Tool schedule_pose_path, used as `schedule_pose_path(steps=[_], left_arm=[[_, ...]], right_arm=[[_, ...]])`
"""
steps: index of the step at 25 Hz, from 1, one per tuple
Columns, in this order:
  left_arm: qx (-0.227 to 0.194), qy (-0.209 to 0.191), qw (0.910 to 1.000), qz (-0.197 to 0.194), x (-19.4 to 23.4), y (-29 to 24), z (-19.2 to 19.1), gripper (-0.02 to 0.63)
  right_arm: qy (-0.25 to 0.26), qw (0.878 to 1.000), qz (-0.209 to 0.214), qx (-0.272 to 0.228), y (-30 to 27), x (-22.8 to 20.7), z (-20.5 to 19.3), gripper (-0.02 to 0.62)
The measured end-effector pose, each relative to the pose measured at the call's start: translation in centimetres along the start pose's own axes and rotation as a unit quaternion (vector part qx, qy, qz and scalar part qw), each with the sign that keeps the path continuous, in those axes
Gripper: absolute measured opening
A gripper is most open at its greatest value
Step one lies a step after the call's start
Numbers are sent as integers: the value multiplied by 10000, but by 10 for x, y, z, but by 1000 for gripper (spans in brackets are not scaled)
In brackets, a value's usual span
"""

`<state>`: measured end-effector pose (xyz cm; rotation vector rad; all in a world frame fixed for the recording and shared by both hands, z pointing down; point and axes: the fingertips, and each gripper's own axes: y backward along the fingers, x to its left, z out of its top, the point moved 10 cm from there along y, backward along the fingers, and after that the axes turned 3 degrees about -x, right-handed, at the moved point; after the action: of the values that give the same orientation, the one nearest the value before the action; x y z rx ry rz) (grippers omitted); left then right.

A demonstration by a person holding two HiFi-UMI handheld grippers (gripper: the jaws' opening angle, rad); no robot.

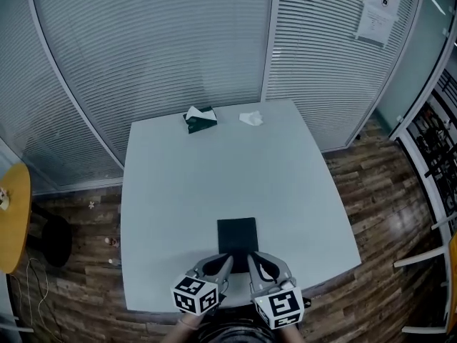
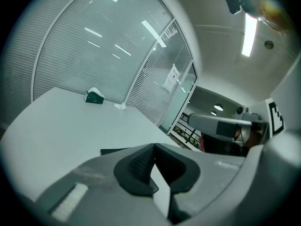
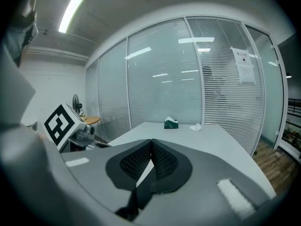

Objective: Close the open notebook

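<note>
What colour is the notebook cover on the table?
Plain black or very dark; the flat rectangular notebook shows best in the head view.

My feeds are cool-toned and evenly lit, though rather dim. The light comes from fluorescent ceiling strips (image 2: pixel 248 34) that burn out to white glare in both gripper views and streak as reflections across the glass partition (image 3: pixel 188 74). Fisheye bending is strong toward every edge, with black corners on the gripper views, a soft close foreground, and only faint shadows on the table (image 1: pixel 214 184).
</note>
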<state>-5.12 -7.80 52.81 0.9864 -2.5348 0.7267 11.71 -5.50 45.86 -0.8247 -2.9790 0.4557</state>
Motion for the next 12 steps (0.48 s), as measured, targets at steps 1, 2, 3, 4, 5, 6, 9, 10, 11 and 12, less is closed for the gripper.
schedule_pose_path(steps=[1, 2, 3, 4, 5, 6, 9, 10, 11, 12], left_arm=[[-74, -18, 10000, 18, -1, 3, 4, 5], [-145, -32, 9999, 35, -2, 7, 7, 5], [-211, -52, 9997, 51, -3, 10, 11, 5], [-274, -78, 9996, 67, -5, 14, 15, 5], [-332, -109, 9994, 82, -7, 17, 19, 5], [-386, -149, 9991, 103, -8, 20, 22, 5], [-551, -311, 9978, 196, -12, 29, 33, 5], [-612, -371, 9972, 226, -14, 32, 36, 5], [-674, -437, 9964, 255, -16, 34, 39, 5], [-738, -508, 9956, 284, -18, 37, 43, 5]], right_arm=[[15, 10000, 43, -11, -2, 1, 1, 2], [21, 10000, 93, -19, -3, 3, 1, 2], [22, 9999, 144, -28, -5, 5, 2, 2], [24, 9998, 189, -42, -6, 6, 3, 2], [30, 9997, 229, -61, -8, 8, 5, 2], [40, 9996, 270, -84, -9, 9, 7, 2], [74, 9990, 396, -178, -15, 14, 13, 2], [85, 9988, 431, -204, -16, 16, 14, 2], [101, 9986, 464, -228, -18, 17, 16, 0], [117, 9984, 494, -261, -19, 19, 19, 0]])
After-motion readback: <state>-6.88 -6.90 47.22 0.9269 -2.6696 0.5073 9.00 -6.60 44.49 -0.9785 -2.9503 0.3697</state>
